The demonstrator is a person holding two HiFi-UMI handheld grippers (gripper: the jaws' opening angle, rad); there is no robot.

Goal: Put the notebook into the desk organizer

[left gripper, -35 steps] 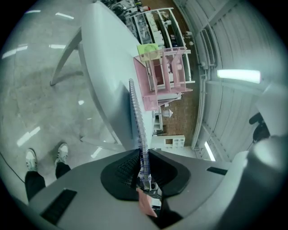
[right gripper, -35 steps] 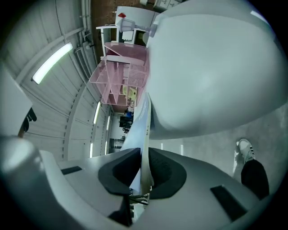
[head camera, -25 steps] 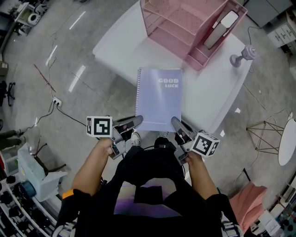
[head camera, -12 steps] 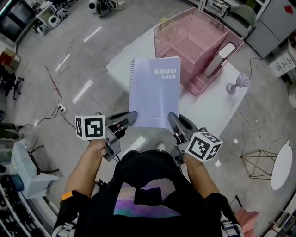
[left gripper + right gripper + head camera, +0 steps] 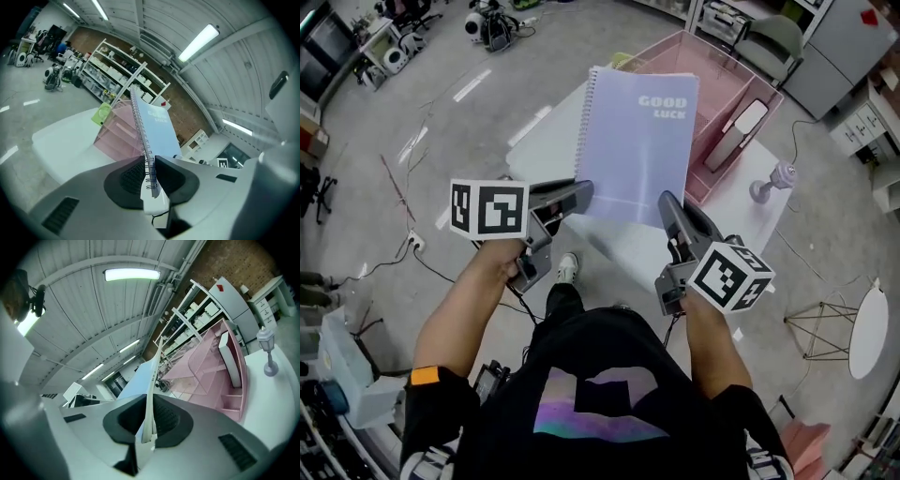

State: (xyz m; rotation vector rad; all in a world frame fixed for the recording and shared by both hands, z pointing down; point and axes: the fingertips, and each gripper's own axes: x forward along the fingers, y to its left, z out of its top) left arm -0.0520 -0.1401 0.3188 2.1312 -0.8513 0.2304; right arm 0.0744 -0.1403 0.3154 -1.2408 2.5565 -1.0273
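Both tools rose with the notebook (image 5: 639,141) since the earlier frames. It went from low over the near edge of the white desk (image 5: 546,141) to tilted up in the air, its far edge over the pink desk organizer (image 5: 727,89).

Left tool (image 5: 581,193) held the near-left corner on the spiral binding. Its jaws were narrow and had just been opening a little, with the spiral between the pads. Right tool (image 5: 667,202) clamped the near-right corner, jaws almost closed on the thin page edge.

The organizer sat on the far part of the desk, with a white object (image 5: 739,129) in its right slot. A small grey stand (image 5: 772,180) stood on the desk just right of it.

Room:
- grey concrete floor (image 5: 422,122) with a cable (image 5: 398,239) at left
- round white side table (image 5: 867,328) at right
- white shelving (image 5: 117,65) against a brick wall
- strip lights (image 5: 132,273) on a ribbed ceiling
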